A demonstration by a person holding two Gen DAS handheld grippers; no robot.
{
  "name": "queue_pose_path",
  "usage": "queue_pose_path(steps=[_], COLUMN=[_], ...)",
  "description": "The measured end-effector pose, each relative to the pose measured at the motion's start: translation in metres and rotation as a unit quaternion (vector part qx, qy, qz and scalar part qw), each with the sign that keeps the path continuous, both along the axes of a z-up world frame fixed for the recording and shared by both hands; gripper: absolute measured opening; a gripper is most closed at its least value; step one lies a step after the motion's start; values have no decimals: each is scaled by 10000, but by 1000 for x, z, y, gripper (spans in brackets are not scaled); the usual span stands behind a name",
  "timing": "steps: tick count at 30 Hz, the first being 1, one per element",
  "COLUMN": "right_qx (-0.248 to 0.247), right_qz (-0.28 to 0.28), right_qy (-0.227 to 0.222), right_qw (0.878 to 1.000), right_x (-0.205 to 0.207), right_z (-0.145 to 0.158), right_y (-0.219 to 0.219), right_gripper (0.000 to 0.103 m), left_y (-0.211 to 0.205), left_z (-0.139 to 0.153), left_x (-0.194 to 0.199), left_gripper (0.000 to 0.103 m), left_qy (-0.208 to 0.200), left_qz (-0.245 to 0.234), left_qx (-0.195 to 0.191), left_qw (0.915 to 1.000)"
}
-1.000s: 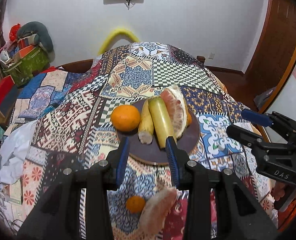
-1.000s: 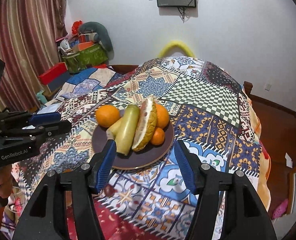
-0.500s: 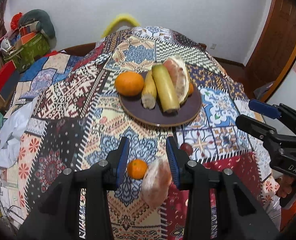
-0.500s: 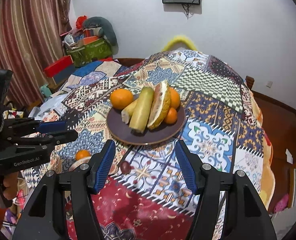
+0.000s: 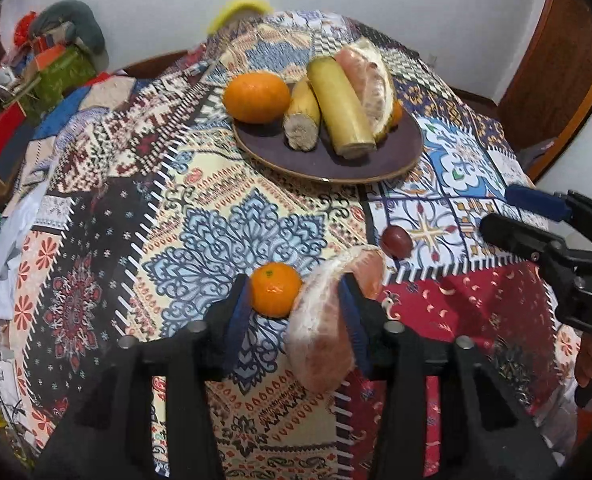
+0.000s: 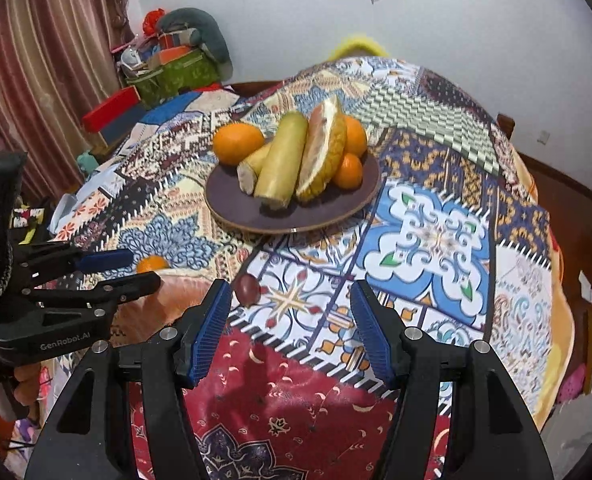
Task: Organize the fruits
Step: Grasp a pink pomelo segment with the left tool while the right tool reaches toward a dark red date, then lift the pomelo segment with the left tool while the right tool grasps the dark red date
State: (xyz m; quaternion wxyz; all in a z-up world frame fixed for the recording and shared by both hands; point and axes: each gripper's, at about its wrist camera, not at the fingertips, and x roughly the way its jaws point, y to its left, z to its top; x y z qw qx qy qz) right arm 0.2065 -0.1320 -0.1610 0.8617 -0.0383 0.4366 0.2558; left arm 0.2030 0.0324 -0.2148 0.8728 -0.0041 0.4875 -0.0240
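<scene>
Left claw (image 5: 294,300) open over tangerine (image 5: 275,289)

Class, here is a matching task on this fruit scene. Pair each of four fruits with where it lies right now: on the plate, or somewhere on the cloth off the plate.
Things:
1. large orange
2. small mandarin
3. dark red grape
4. rind-on pomelo wedge

Places:
A. on the cloth, just off the right gripper's left fingertip
B. at the left edge of the plate
C. on the cloth, beside the peeled pomelo segment
D. on the plate, leaning against the long banana

Pairs: 1-B, 2-C, 3-A, 4-D
</scene>
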Motion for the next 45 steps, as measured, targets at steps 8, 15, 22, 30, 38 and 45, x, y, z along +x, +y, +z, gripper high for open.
queue_pose_path(steps=[8, 15, 22, 30, 38, 45], right_qx=[9, 28, 29, -3, 1, -57], right_qz=[9, 53, 101, 134, 179, 265], right_qy=[236, 329, 354, 202, 175, 125], right_qw=[9997, 9994, 9993, 9997, 9997, 9996], right_x=[6, 9, 4, -4, -12, -22], right_z=[-17, -23, -23, -14, -11, -10], right_y=[0, 2, 3, 3, 6, 11], right_gripper=[58, 58, 58, 58, 58, 58], left_y=[-9, -25, -39, -13, -3, -18], left_z=[-5, -13, -19, -8, -4, -7], left_x=[-3, -6, -2, -12, -37, -49], left_gripper=[55, 55, 58, 36, 33, 34], left_qy=[102, -30, -162, -84, 81, 287], left_qz=[-281, -361, -435, -211, -243, -487], left_qx=[-68, 468, 880, 179, -321, -331], left_qw=[9995, 9982, 9950, 9996, 9992, 9979])
